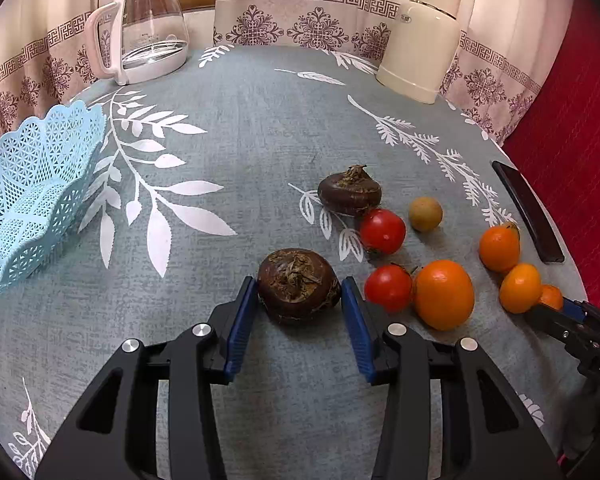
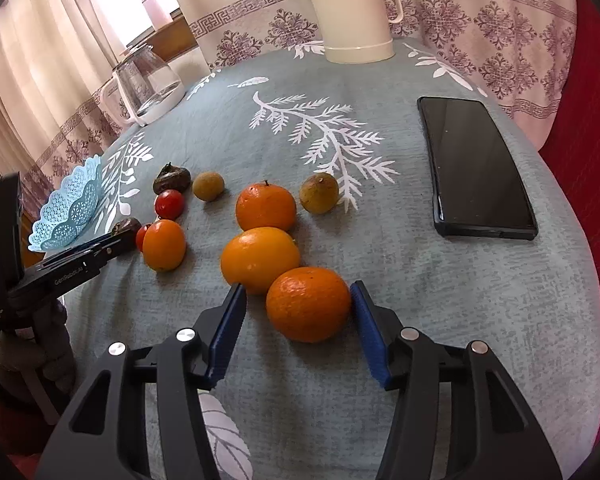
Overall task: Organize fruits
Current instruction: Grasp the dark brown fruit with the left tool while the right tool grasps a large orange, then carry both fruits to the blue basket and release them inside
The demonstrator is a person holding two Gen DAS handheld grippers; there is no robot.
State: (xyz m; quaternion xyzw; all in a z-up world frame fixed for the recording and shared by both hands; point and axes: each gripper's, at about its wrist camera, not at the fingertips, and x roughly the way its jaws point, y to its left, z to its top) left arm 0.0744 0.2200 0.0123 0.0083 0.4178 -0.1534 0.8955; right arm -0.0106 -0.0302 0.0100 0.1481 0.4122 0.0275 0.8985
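A: What have the grippers got?

B: The left gripper [image 1: 299, 294] brackets a water chestnut [image 1: 299, 290], pads at its sides, grip unconfirmed. The right gripper [image 2: 298, 304] is open around a mandarin [image 2: 308, 304], gap at left.

A: Progress?

B: None visible. The basket [image 1: 32, 196], at left, looks empty; all fruit remains on the tablecloth [image 1: 260, 120].

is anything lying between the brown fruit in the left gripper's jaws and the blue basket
Nothing visible does. The brown fruit sits between the fingers of the left gripper, and only bare tablecloth lies between it and the blue basket off to its left. The tomatoes and oranges lie on its other side.
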